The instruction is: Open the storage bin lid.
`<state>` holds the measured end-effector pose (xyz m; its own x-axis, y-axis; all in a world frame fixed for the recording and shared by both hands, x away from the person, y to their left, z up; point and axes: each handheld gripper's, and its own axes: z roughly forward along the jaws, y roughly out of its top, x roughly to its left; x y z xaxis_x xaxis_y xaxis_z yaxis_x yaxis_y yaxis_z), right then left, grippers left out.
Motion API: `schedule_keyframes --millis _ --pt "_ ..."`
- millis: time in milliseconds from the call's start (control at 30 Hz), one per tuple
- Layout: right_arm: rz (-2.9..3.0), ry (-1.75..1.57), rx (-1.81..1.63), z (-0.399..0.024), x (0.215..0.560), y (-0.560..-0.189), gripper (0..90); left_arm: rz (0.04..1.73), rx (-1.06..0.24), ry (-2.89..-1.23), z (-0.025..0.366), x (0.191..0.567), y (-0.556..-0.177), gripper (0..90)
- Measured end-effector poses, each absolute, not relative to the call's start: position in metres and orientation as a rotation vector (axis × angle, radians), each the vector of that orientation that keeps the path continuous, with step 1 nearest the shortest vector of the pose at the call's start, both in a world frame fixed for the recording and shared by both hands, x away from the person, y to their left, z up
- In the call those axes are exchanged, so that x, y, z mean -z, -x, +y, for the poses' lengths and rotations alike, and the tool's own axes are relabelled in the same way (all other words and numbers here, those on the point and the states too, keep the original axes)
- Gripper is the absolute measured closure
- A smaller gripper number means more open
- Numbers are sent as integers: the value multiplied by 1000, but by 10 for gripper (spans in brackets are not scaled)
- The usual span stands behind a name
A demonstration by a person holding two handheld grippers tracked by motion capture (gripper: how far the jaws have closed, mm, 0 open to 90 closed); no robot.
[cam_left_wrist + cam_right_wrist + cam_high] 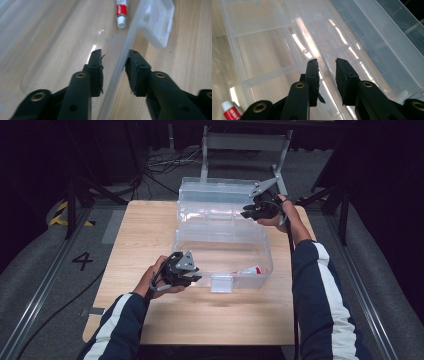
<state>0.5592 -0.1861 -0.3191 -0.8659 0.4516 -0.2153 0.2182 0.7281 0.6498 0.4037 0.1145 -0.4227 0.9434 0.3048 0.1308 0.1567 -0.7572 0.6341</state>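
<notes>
The left tongs (192,279) sit at the near left corner of a clear box (222,251) on the tabletop (145,230). In the left gripper view their two black jaws straddle the box's front wall (117,72), one jaw inside the box and one outside. The outer pad (133,72) lies against the wall; the inner one stands a small gap off it, so the pads are not yet pressed shut on the wall. Just beyond these tongs, inside the box, lies a red-and-white tube (121,12), and to its right the box's latch (160,22) hangs on the outside of the wall.

The right tongs (250,211) are at the far right of the box, over its open lid (215,195). In the right gripper view their jaws stand a little apart over a clear ridge (324,72) between the box and the lid, with the ridge running into the gap between them. Whether the pads touch it cannot be told. The tube (230,111) lies at the bottom left of that view, well apart from these tongs.
</notes>
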Motion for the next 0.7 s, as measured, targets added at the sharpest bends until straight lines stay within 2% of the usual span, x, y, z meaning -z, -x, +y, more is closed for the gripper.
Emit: schedule_keyframes --millis 300,700 --pt "2629 -473 -822 -181 312 -561 782 340 -270 -2440 114 422 -406 726" --pt "2660 -469 -803 -178 310 -564 793 366 -277 -2434 114 422 -404 716"
